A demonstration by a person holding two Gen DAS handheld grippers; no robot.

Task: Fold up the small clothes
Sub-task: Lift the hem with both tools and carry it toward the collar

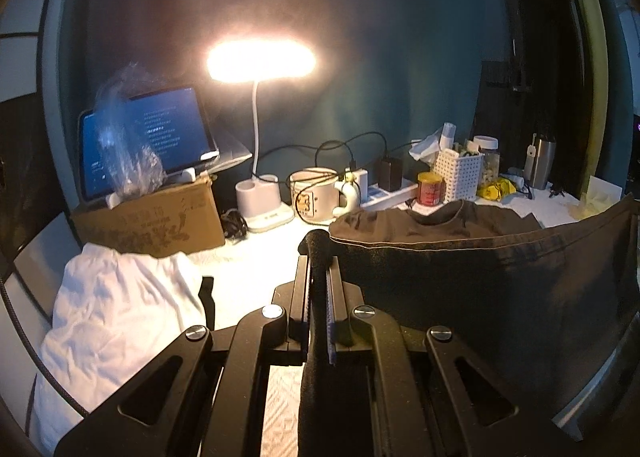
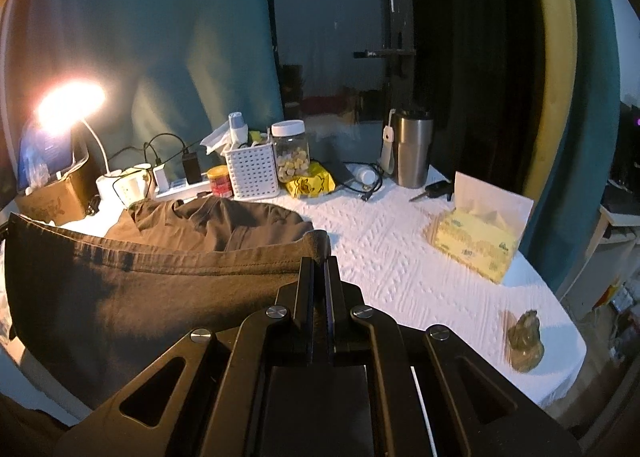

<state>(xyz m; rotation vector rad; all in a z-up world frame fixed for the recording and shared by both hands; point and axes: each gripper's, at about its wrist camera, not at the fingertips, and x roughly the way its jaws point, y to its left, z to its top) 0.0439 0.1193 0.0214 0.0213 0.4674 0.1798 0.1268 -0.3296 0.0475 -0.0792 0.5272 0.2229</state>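
White-clothed table (image 2: 384, 253) under lamp glow, and the dark shirt (image 2: 160, 289) is up off it at the hem, collar end lying flat behind. Left gripper (image 1: 320, 257) and right gripper (image 2: 320, 257) each pinch a hem corner. Mid-fold, I'd say: carry the hem forward to the collar. Mug (image 1: 316, 193), basket (image 2: 252, 173) and tin (image 2: 220, 181) crowd just beyond; white garment (image 1: 120, 313) waits left.

Dark brown shirt (image 2: 160, 289), white garment (image 1: 116, 321), yellow tissue box (image 2: 476, 245)

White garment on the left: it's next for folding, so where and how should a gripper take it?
Grip the white garment at its free edge near the table centre, approaching from the right with the left gripper; box blocks behind.
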